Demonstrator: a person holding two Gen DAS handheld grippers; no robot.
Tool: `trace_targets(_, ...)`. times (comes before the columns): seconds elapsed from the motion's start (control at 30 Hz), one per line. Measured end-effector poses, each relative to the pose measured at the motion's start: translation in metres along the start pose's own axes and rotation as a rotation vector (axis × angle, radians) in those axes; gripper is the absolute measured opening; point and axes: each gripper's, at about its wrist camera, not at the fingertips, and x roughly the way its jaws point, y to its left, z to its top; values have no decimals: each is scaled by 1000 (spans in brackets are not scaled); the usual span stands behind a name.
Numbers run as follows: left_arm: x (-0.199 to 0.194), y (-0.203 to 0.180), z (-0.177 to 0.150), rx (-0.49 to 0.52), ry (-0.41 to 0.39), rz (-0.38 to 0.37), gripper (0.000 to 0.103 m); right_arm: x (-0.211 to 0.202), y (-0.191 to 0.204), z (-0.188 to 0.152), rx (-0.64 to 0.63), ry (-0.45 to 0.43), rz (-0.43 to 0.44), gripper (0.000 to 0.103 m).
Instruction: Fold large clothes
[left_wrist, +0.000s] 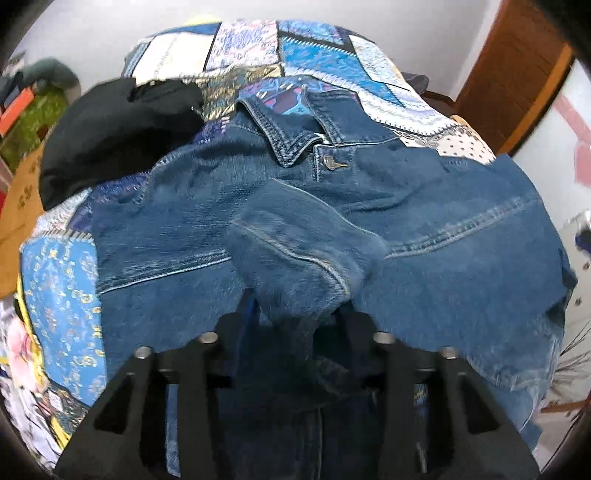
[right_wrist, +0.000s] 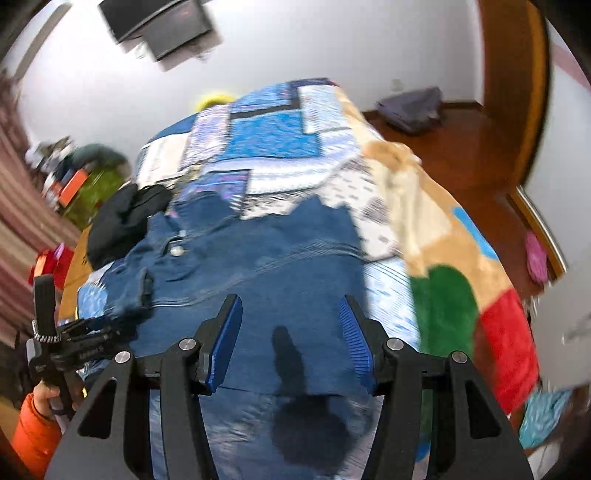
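Observation:
A blue denim jacket (left_wrist: 424, 206) lies front up on a patchwork quilt (left_wrist: 317, 51), collar and top button toward the far side. My left gripper (left_wrist: 295, 314) is shut on a denim sleeve (left_wrist: 295, 254) and holds it bunched over the jacket's middle. In the right wrist view the jacket (right_wrist: 266, 258) spreads below my right gripper (right_wrist: 291, 339), which is open and empty above the jacket's near part. The left gripper (right_wrist: 140, 291) also shows there at the left, with the sleeve in it.
A black garment (left_wrist: 110, 136) lies on the quilt left of the jacket. A colourful fleece blanket (right_wrist: 454, 295) covers the bed's right side. A wooden door (left_wrist: 517, 74) stands at the back right. A grey bag (right_wrist: 410, 107) lies on the floor.

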Motion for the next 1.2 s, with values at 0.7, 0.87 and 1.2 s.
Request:
trace_targets(0.7, -68, 83, -13, -128, -192, 29, 10, 53, 1, -8, -17, 102, 12, 51)
trace_targets(0.87, -40, 99, -48, -165, -98, 27, 20, 54, -1, -15, -21, 96, 0, 61)
trace_targets(1.2, -31, 131, -89, -244, -54, 89, 75, 54, 0, -14, -11, 106, 1, 63)
